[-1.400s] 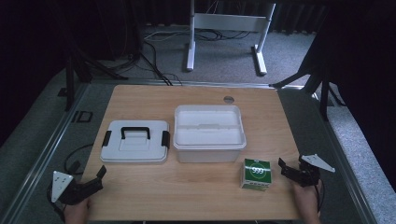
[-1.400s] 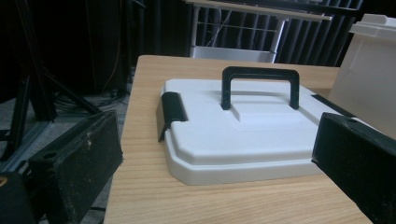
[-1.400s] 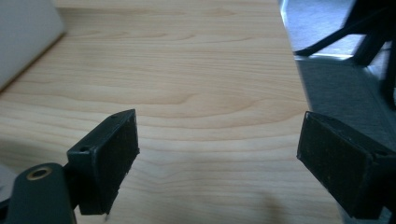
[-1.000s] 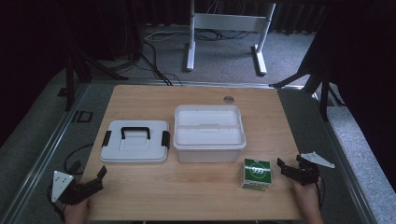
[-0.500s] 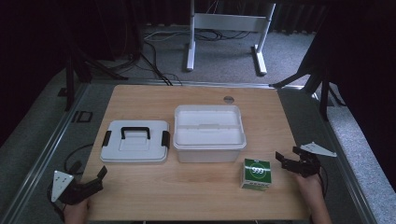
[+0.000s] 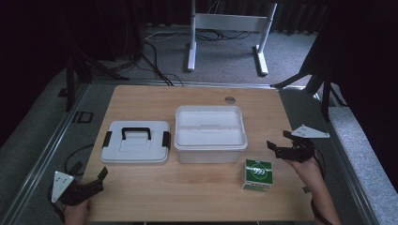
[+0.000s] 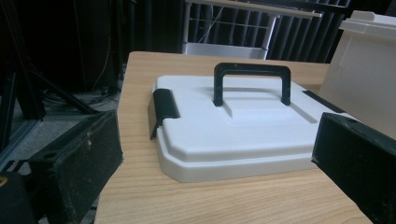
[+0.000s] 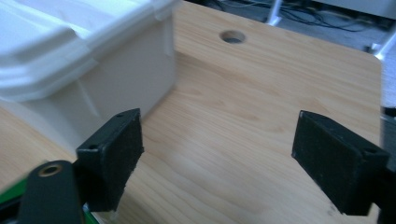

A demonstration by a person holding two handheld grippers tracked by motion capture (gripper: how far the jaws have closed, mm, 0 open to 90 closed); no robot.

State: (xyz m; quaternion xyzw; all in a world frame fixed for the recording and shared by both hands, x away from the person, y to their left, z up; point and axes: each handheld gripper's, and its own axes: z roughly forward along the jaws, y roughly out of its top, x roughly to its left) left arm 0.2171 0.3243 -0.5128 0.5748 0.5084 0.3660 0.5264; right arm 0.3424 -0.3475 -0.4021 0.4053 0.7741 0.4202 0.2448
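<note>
R gripper (image 6: 278, 146) lifted, jaws closing slightly, empty

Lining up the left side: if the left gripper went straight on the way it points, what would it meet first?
Probably the white lid: it lies flat straight beyond the open left gripper, its near edge closest, bare table between.

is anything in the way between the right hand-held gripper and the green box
Nothing visible. The right hand-held gripper hangs open just right of and beyond the green box, with bare tabletop between them. The white bin sits off to the left, out of that path.
</note>
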